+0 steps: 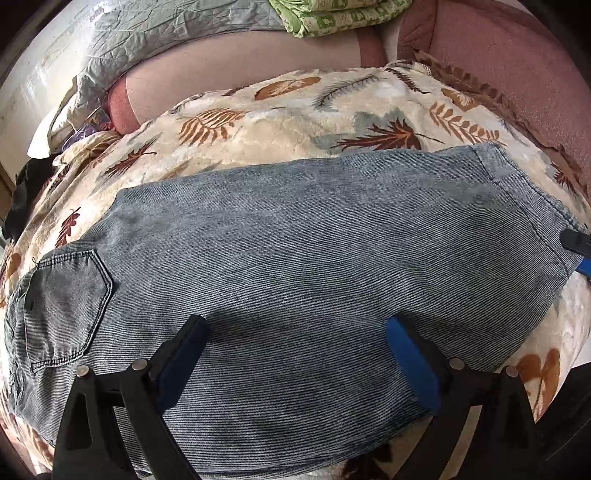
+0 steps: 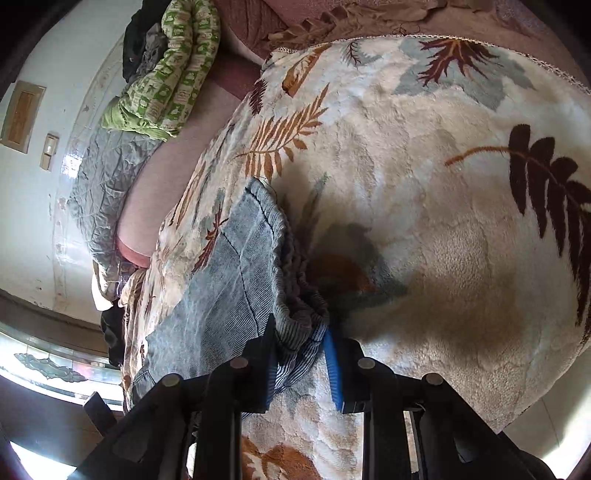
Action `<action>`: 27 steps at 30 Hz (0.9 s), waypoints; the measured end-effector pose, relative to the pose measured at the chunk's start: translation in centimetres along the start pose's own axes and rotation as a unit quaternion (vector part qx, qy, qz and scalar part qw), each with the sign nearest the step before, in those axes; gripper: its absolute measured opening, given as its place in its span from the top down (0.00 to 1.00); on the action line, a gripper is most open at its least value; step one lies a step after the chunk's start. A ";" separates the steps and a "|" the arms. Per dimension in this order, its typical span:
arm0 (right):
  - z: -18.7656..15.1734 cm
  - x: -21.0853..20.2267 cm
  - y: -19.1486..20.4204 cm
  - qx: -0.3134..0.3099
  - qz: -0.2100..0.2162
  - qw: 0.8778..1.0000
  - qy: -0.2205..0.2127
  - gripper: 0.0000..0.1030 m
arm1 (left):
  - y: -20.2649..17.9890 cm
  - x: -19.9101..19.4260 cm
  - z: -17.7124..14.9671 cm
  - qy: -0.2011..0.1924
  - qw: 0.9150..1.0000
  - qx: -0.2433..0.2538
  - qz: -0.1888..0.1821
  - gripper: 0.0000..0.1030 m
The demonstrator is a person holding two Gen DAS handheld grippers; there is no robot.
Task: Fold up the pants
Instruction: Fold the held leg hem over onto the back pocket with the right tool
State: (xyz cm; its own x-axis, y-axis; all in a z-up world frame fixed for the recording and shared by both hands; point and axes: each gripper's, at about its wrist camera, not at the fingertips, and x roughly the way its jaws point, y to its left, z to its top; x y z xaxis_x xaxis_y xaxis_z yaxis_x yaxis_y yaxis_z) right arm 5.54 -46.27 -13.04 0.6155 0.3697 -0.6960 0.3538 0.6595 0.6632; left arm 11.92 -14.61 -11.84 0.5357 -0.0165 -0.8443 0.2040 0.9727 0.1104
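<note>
Light blue denim pants point(image 1: 295, 258) lie folded lengthwise across a cream blanket with leaf print point(image 1: 258, 122). The back pocket point(image 1: 66, 302) is at the left, the leg hems at the right. My left gripper point(image 1: 295, 332) is open, fingers spread wide just above the near edge of the pants. My right gripper point(image 2: 301, 354) is shut on the hem end of the pants point(image 2: 236, 273), with denim bunched between its blue pads. Its tip shows at the right edge of the left wrist view point(image 1: 578, 245).
A grey quilt point(image 1: 155, 33) and a green patterned bundle point(image 1: 332, 14) lie at the far side of the pink bed point(image 1: 498, 51). A white wall point(image 2: 37, 184) stands behind. Dark clothing point(image 1: 26, 192) hangs at the blanket's left edge.
</note>
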 end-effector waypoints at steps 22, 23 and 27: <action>-11.7 3.2 25.3 -0.388 -0.022 0.921 0.009 0.83 | 19.1 -7.1 -5.1 -0.065 0.956 -0.279 -0.064 0.05; -13.8 4.5 26.3 -0.410 -0.022 0.911 0.021 0.83 | 20.2 -7.4 -5.6 -0.068 0.954 -0.287 -0.056 0.05; -21.5 10.7 27.0 -0.476 -0.042 0.874 0.089 0.82 | 23.0 -8.2 -7.5 -0.073 0.948 -0.308 -0.039 0.05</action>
State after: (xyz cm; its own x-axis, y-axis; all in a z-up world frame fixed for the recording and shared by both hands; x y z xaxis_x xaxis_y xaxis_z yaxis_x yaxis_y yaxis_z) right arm 6.53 -10.46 -8.47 0.4661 0.3337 -0.8194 -0.4067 0.9033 0.1365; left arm 6.10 9.62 -6.32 0.6554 -0.0818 -0.7508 -0.2453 0.9171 -0.3141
